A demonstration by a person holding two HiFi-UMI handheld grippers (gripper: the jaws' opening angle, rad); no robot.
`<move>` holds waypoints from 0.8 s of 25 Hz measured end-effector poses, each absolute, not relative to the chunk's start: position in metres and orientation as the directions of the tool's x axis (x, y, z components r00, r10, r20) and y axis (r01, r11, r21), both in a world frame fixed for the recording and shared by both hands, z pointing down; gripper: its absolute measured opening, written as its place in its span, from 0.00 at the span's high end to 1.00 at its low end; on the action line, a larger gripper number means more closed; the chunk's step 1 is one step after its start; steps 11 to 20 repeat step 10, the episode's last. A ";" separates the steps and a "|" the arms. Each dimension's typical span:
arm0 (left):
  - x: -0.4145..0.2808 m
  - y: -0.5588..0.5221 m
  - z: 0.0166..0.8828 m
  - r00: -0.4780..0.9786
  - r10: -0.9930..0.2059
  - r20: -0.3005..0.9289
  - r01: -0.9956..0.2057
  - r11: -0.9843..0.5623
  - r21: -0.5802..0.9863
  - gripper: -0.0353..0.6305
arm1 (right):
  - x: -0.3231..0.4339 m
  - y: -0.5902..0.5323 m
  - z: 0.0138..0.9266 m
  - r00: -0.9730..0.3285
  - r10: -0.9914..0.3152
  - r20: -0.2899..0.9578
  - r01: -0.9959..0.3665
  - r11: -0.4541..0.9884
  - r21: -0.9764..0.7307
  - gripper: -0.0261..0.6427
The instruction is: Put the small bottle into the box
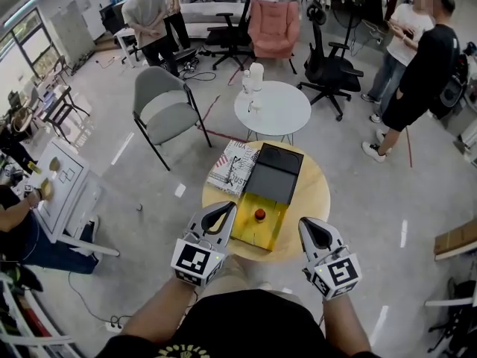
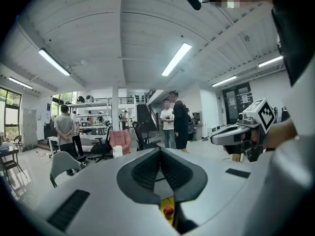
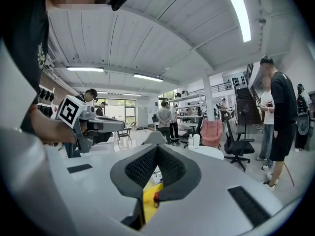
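A small bottle with a red cap [image 1: 259, 214] stands inside the open yellow box [image 1: 253, 232], whose black lid [image 1: 274, 171] lies back on the round wooden table [image 1: 313, 192]. Both grippers hover at the table's near edge, held apart from the box. My left gripper [image 1: 226, 209] is just left of it and my right gripper [image 1: 308, 225] is to its right. Neither holds anything. In the left gripper view the jaws [image 2: 160, 150] are shut, with the bottle [image 2: 168, 211] below them. The right gripper view shows shut jaws [image 3: 156, 147] above the bottle [image 3: 156, 199].
A patterned magazine [image 1: 232, 166] lies on the table left of the lid. Behind stand a white round table [image 1: 273, 109] with white bottles [image 1: 255, 77], a grey chair [image 1: 164, 107], a black office chair [image 1: 328, 66] and several people.
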State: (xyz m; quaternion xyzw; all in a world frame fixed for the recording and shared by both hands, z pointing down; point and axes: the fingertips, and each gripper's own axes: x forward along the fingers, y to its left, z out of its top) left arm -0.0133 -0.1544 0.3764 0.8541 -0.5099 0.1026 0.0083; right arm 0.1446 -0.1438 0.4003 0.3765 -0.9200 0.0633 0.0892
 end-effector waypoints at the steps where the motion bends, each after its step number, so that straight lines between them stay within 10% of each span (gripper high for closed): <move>1: -0.013 -0.153 0.375 0.462 -0.868 0.184 -0.871 -0.483 -0.093 0.92 | 0.144 -0.142 0.401 -0.702 -0.680 0.211 -0.703 0.709 -0.052 0.94; 20: -0.012 -0.157 0.379 0.471 -0.857 0.208 -0.860 -0.499 -0.106 0.92 | 0.142 -0.145 0.405 -0.700 -0.682 0.211 -0.707 0.704 -0.066 0.94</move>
